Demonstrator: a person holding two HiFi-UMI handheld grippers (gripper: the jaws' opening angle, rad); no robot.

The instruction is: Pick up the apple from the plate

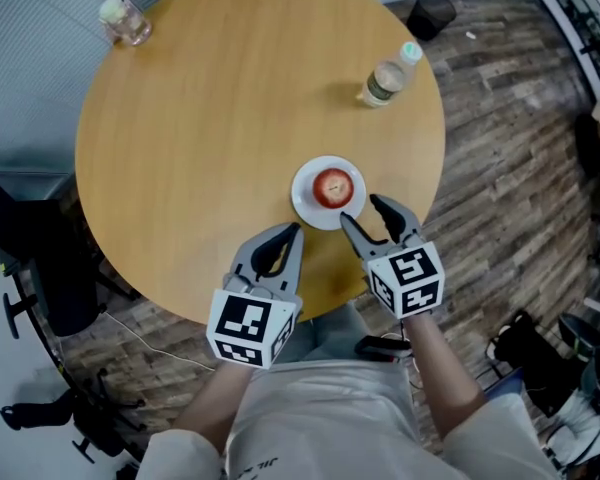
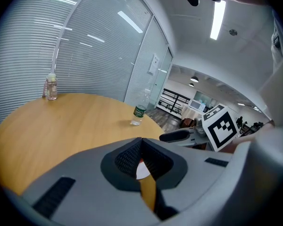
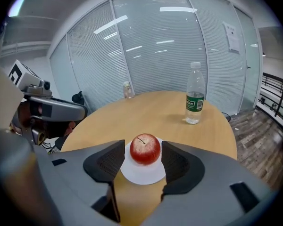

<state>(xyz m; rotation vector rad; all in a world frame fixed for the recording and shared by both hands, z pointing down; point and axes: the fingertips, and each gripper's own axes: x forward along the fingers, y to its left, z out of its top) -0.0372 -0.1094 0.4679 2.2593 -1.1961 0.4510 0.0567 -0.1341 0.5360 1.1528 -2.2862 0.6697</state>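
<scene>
A red apple (image 1: 333, 187) sits on a small white plate (image 1: 307, 206) near the round table's front edge. My right gripper (image 1: 365, 211) stands open just short of the plate, jaws pointing at the apple. In the right gripper view the apple (image 3: 145, 149) lies a little beyond the tips of the right gripper (image 3: 141, 160), with nothing between the pads. My left gripper (image 1: 296, 229) is shut and empty, over the table left of the plate. In the left gripper view the left gripper (image 2: 141, 141) shows its tips meeting, with a sliver of the plate (image 2: 142, 171) behind them.
A clear water bottle (image 1: 387, 77) stands on the wooden table (image 1: 220, 138) behind the plate, and a small glass jar (image 1: 125, 20) at the far left edge. A black office chair (image 1: 40, 268) stands left of the table, a black bin (image 1: 433, 12) beyond it.
</scene>
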